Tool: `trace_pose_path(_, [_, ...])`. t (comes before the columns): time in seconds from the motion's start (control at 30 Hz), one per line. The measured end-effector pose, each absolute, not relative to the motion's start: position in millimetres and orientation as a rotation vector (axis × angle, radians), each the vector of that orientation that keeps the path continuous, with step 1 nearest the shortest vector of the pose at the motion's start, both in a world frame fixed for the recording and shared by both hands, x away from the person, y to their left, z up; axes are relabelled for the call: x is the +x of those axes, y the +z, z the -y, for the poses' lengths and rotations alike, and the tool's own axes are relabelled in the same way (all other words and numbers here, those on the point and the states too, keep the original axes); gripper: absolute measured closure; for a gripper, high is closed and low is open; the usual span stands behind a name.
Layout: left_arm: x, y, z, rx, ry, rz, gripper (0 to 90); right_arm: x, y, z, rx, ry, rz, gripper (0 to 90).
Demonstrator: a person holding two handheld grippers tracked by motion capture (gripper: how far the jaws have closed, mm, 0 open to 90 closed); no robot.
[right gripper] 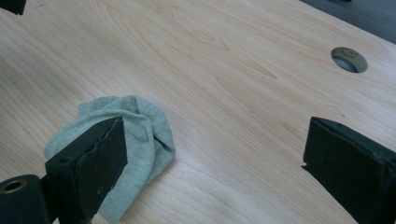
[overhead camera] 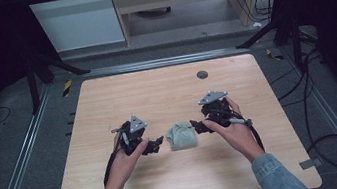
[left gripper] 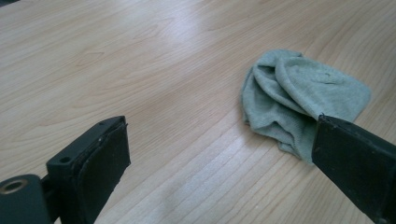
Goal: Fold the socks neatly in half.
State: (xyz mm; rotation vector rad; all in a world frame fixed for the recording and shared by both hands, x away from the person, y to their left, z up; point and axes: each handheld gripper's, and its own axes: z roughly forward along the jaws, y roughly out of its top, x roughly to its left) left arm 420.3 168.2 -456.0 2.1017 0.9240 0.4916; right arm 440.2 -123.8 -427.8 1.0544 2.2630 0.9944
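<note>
A small grey-green cloth lies bunched and folded on the wooden table, between my two grippers. My left gripper sits just left of it, open, with bare table between its jaws; in the left gripper view the cloth lies beyond the right jaw, partly hidden by it. My right gripper hovers at the cloth's right edge, open and holding nothing. In the right gripper view the cloth lies behind the left jaw, and bare wood shows in the gap between the jaws.
A round cable hole is set in the table toward the far edge, also seen as the hole in the right gripper view. Black cables trail on the floor to the right. Metal rails run along both sides of the table.
</note>
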Motion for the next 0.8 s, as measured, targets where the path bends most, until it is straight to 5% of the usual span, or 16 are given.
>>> trace_pose_path(0.8, [421,-462,-235,2.063,0.551,-1.087,3.5,420,-435,193,1.229,1.002,-2.125,6.4])
